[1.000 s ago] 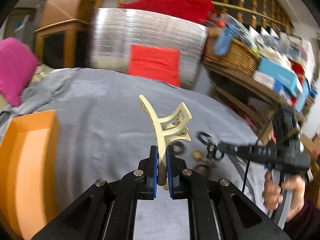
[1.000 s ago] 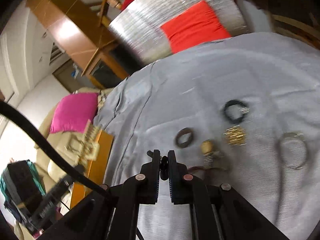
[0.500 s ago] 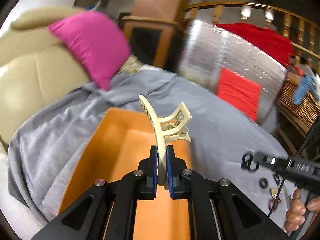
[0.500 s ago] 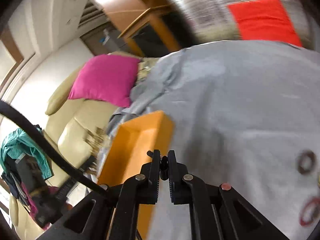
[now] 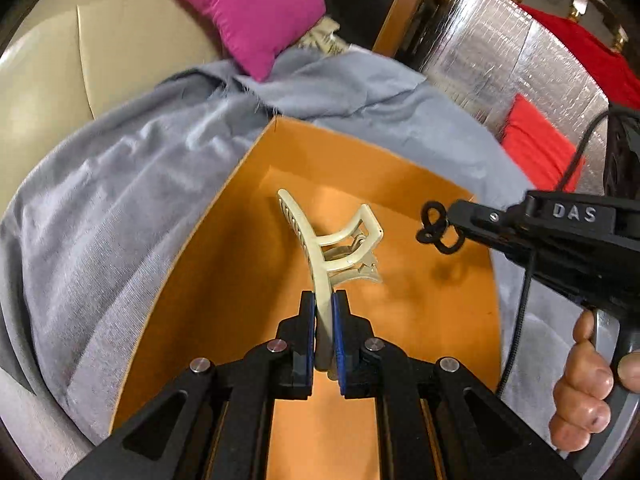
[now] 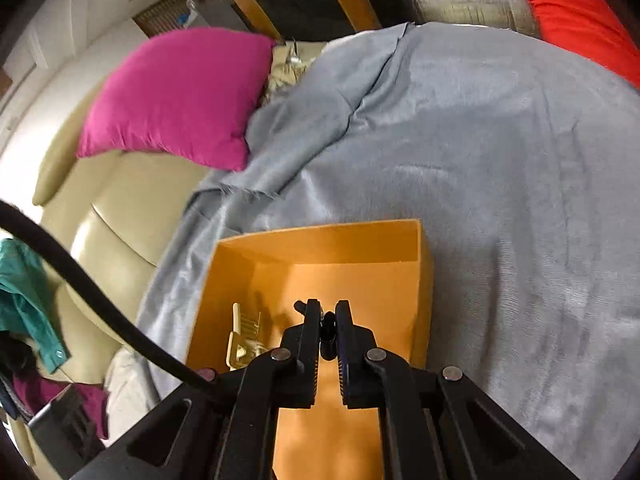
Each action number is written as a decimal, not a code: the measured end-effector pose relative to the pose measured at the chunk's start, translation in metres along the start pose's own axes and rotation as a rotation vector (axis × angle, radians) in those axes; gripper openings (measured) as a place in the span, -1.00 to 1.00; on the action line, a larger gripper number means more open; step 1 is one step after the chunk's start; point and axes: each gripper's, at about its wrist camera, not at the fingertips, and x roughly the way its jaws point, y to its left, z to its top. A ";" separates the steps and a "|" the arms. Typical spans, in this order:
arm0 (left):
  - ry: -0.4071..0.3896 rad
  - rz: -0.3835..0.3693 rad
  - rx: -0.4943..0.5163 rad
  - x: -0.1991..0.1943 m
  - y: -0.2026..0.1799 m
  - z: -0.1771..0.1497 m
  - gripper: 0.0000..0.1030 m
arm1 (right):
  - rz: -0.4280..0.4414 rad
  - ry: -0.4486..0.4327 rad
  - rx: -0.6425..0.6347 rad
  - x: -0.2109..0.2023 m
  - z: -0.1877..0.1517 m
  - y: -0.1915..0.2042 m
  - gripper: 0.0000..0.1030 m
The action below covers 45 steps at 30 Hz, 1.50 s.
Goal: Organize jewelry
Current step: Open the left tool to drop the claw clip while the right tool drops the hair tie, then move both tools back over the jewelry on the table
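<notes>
Orange box [image 5: 224,264] on grey blanket [image 5: 120,184] (pink cushion [image 5: 248,4] behind), nothing blocking it

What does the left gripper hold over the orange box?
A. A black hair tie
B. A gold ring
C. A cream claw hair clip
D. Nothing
C: the left gripper is shut on the cream claw hair clip above the orange box.

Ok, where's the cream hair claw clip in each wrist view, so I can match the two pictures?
Left wrist: the cream hair claw clip is dead centre, clamped in the left gripper above the orange box.
Right wrist: lower left, over the box's left side, partly behind the gripper body.
Shared landmark: the pink cushion.
</notes>
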 end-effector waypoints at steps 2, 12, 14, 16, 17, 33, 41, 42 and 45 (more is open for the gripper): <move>0.015 0.018 -0.008 0.004 0.001 0.000 -0.82 | -0.035 0.007 -0.023 0.007 0.000 0.002 -0.83; 0.074 0.052 -0.036 0.017 0.004 0.003 -0.69 | -0.050 -0.031 -0.026 0.006 0.000 -0.004 -0.13; 0.045 0.072 -0.025 0.010 0.001 0.004 -0.45 | -0.030 -0.065 -0.011 -0.007 -0.002 -0.009 -0.04; 0.001 0.091 -0.003 0.000 -0.006 0.006 -0.22 | -0.022 -0.098 -0.014 -0.023 -0.007 -0.014 -0.04; -0.030 0.099 0.009 -0.007 -0.010 0.006 -0.12 | -0.016 -0.112 -0.011 -0.031 -0.010 -0.017 -0.04; -0.295 0.045 0.278 -0.069 -0.151 -0.035 0.24 | -0.153 -0.255 0.136 -0.200 -0.107 -0.166 -0.05; -0.259 -0.086 0.580 -0.067 -0.249 -0.098 0.24 | -0.195 -0.321 0.315 -0.285 -0.178 -0.276 -0.05; -0.246 -0.113 0.627 -0.066 -0.260 -0.108 0.24 | -0.189 -0.328 0.337 -0.292 -0.185 -0.287 -0.05; -0.173 -0.207 0.725 -0.061 -0.286 -0.132 0.24 | -0.160 -0.356 0.441 -0.317 -0.211 -0.328 -0.06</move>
